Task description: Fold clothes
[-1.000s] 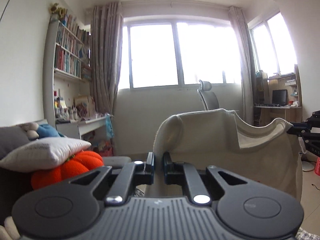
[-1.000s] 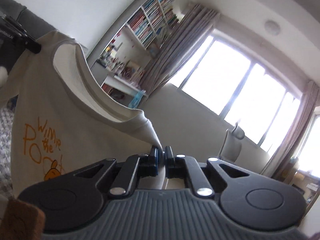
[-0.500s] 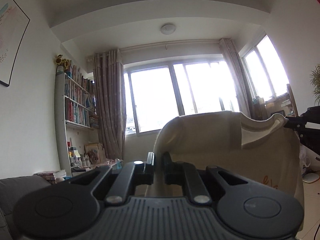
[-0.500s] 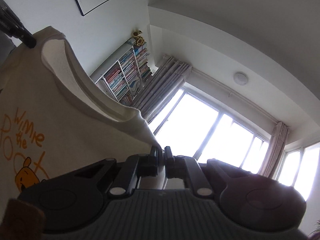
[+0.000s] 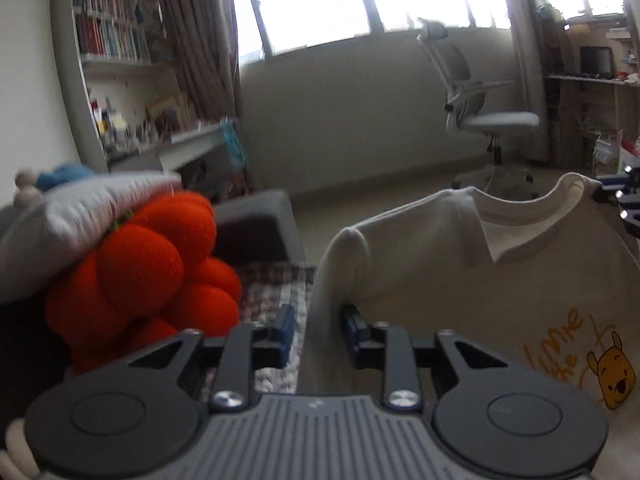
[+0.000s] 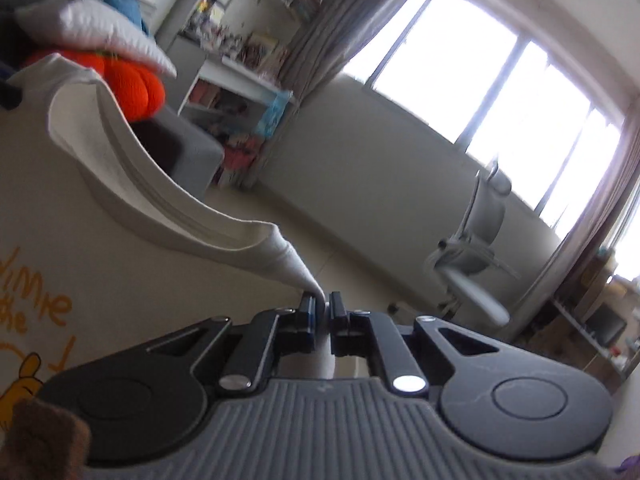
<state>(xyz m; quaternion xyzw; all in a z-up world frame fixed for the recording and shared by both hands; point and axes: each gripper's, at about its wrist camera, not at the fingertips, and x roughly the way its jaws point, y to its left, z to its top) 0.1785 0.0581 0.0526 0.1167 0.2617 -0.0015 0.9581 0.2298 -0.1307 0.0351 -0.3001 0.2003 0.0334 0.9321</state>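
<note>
You've got one cream sweatshirt (image 5: pixel 460 264) up in front of you, and two tongs on the job: the left tongs (image 5: pixel 316 330) near you and the right tongs (image 6: pixel 322 312). Off to the left there's one orange pumpkin plushie (image 5: pixel 148 272) with one white pillow (image 5: pixel 80 216) on top. Far right, one office chair (image 5: pixel 488 120). Far left, one bookshelf (image 5: pixel 116 28) and one desk (image 5: pixel 188 140) under it.

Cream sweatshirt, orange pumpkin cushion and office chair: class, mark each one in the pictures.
cream sweatshirt (image 5: pixel 460 264), left wrist view, on the chest below the collar
orange pumpkin cushion (image 5: pixel 140 264), left wrist view, on a middle lobe
office chair (image 5: pixel 500 120), left wrist view, on the seat
</note>
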